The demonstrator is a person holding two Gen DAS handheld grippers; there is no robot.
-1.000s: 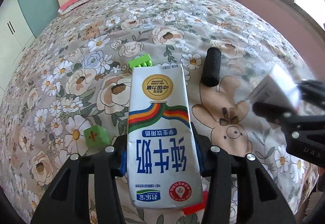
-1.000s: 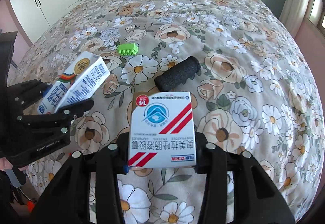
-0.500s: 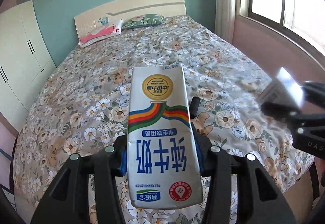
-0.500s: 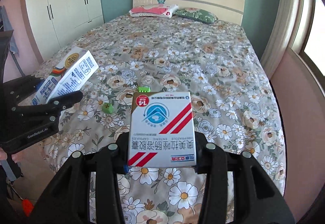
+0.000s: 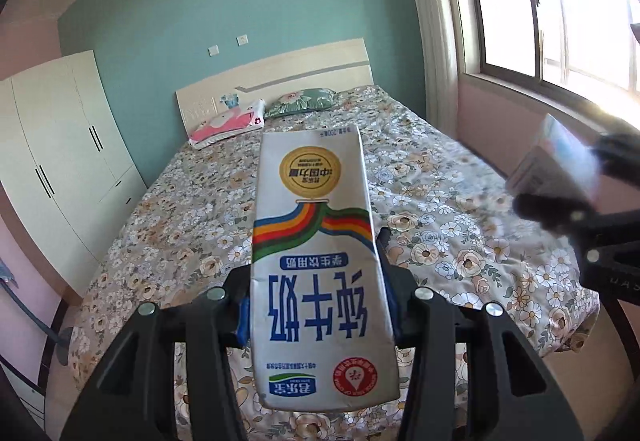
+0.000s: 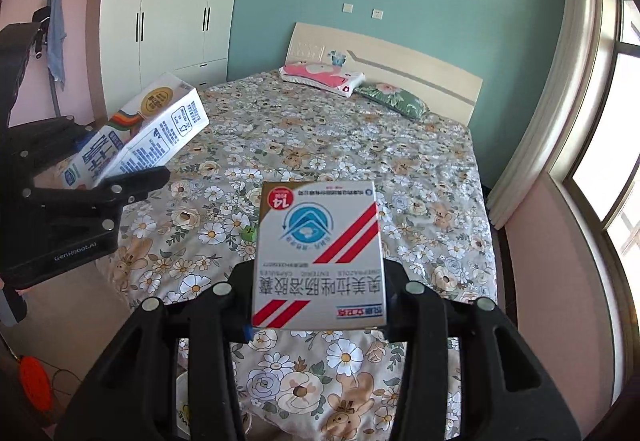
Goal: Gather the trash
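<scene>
My left gripper (image 5: 316,305) is shut on a white milk carton (image 5: 316,265) with a gold seal and a rainbow stripe, held well above the foot of the bed. The carton also shows at the left of the right wrist view (image 6: 136,137). My right gripper (image 6: 318,305) is shut on a white medicine box (image 6: 320,253) with red stripes and a blue logo, also lifted above the bed. The box appears blurred at the right of the left wrist view (image 5: 556,165). A small green block (image 6: 249,233) lies on the bed beside the box.
The floral bed (image 6: 340,145) fills the middle, with a pink pillow (image 6: 320,75) and a green pillow (image 6: 392,99) at the headboard. A white wardrobe (image 6: 164,25) stands left, windows (image 5: 560,1) right. An orange object (image 6: 34,387) lies on the floor at lower left.
Both grippers have risen and pulled back from the bed with the carton and the box still held. The views now take in the whole bed, walls and window.
</scene>
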